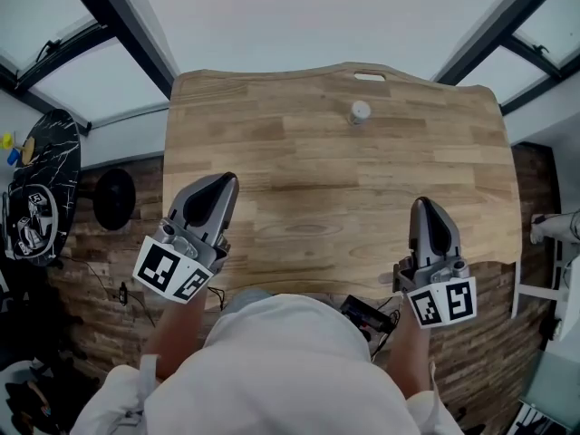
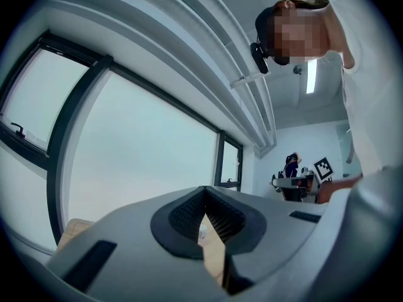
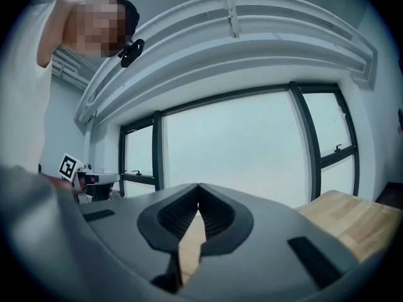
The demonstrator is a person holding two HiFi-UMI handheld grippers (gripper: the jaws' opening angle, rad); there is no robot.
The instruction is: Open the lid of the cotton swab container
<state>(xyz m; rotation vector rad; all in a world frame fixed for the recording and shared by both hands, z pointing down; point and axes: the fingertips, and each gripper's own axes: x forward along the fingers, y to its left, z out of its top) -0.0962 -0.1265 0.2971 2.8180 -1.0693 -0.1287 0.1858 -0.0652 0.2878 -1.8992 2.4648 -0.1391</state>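
Two grippers (image 1: pixel 224 180) (image 1: pixel 424 204), one cotton swab container (image 1: pixel 360 111), one table (image 1: pixel 308 166).

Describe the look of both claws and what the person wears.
The left claw and right claw are smooth grey shells with darker tops, tapering to rounded tips. Each carries a white cube printed with black square markers. The inner pads are black and ribbed. The person wears a white top.

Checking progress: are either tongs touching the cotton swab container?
No, the cotton swab container stands alone across the table from the left tongs and right tongs.
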